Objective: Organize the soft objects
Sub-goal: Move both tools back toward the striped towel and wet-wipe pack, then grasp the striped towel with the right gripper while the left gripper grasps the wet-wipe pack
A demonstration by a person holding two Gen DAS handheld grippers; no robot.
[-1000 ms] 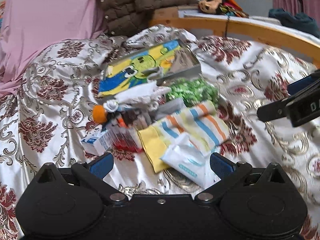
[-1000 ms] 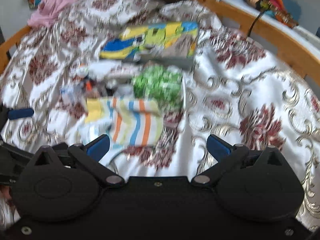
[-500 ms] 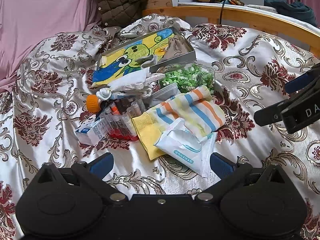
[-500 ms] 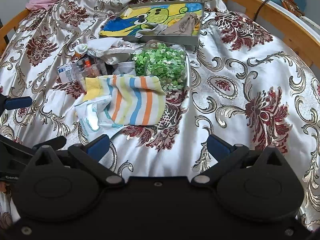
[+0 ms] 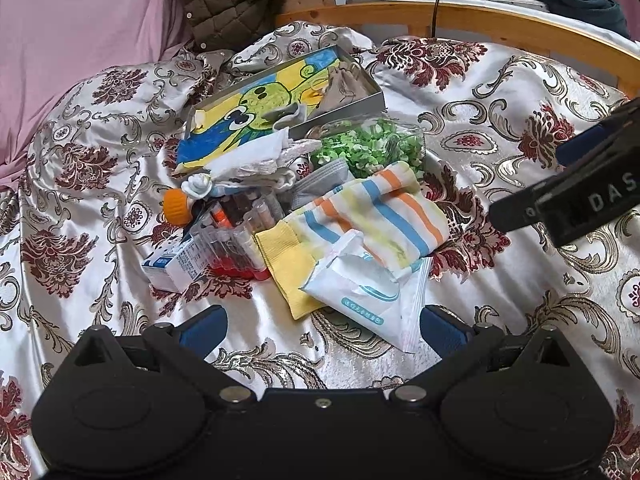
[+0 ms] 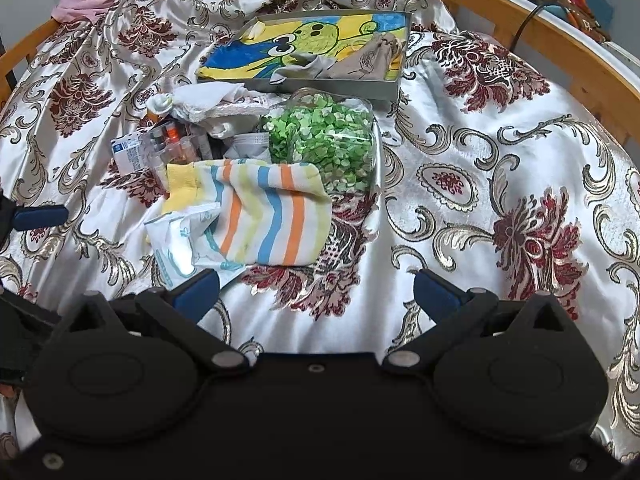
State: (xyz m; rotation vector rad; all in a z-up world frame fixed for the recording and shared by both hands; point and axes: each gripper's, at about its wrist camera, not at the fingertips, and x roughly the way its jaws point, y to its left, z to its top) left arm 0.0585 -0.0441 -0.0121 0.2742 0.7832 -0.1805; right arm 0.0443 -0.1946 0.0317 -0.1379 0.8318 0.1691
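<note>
Both grippers have steadied and drawn nearer the clutter on the satin floral bedspread [image 6: 480, 128]: left gripper [image 5: 322, 326] and right gripper [image 6: 316, 290] hang spread and empty, sorting apparently not begun. The striped knit sock [image 6: 264, 216] lies limp just before the shallow cartoon-lined box [image 6: 312, 46], overlapping a crinkly tissue pack [image 5: 368, 300].

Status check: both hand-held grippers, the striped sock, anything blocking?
Left hand-held gripper open, empty. Right hand-held gripper open, empty. Striped sock untouched on bedspread. White plastic packet overlaps its near edge.
</note>
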